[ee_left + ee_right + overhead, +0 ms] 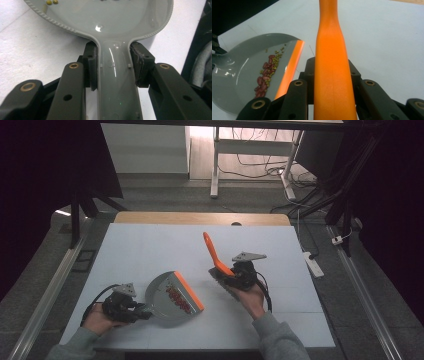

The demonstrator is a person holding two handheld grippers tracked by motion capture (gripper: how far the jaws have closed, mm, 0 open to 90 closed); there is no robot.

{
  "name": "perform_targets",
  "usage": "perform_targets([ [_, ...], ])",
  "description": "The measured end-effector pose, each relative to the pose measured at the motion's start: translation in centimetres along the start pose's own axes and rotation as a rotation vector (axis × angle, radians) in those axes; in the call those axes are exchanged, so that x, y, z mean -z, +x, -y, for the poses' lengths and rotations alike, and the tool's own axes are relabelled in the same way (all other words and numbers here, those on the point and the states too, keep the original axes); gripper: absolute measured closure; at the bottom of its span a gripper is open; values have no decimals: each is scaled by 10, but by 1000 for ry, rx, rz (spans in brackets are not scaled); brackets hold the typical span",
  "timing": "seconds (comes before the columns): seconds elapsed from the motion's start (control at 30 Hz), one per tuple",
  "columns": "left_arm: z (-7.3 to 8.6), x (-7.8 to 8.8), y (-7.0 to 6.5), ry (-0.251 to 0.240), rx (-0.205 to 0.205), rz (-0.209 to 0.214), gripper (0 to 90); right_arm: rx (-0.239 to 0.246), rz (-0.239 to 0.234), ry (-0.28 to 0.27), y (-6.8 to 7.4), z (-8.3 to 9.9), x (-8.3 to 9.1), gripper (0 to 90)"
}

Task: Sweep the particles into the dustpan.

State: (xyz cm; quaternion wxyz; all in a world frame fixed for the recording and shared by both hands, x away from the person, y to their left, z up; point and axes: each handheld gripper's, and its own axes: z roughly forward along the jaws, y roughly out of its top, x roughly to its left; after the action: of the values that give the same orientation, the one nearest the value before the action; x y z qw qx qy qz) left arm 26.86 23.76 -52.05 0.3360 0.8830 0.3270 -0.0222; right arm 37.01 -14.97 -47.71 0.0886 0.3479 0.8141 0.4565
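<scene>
Keep the left gripper (pixel 131 309) clamped on the grey dustpan (pixel 172 298) handle, pan level on the table (pixel 150 245) so the beans (pixel 265 76) stay in; the right gripper (pixel 235 275), closed on the orange brush (pixel 215 252) handle, holds it clear, just right of the pan.

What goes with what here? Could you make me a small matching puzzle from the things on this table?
Things:
1. grey plastic dustpan
2. orange-handled brush
3. red and green beans
4. white table top

States:
a. lying in a pile inside the pan
b. handle clamped by the left gripper
c. bare surface under everything
d. handle clamped by the right gripper, lifted off the table

Pairs: 1-b, 2-d, 3-a, 4-c
</scene>
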Motion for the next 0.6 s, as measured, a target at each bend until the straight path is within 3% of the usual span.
perform_targets([
  [0.33, 4, 1, -6, -39, -8, -50, 615, 7, 8, -1, -13, 5, 15, 708],
  [0.6, 4, 4, -6, -75, 8, -75, 615, 15, 13, -8, -21, 8, 26, 708],
])
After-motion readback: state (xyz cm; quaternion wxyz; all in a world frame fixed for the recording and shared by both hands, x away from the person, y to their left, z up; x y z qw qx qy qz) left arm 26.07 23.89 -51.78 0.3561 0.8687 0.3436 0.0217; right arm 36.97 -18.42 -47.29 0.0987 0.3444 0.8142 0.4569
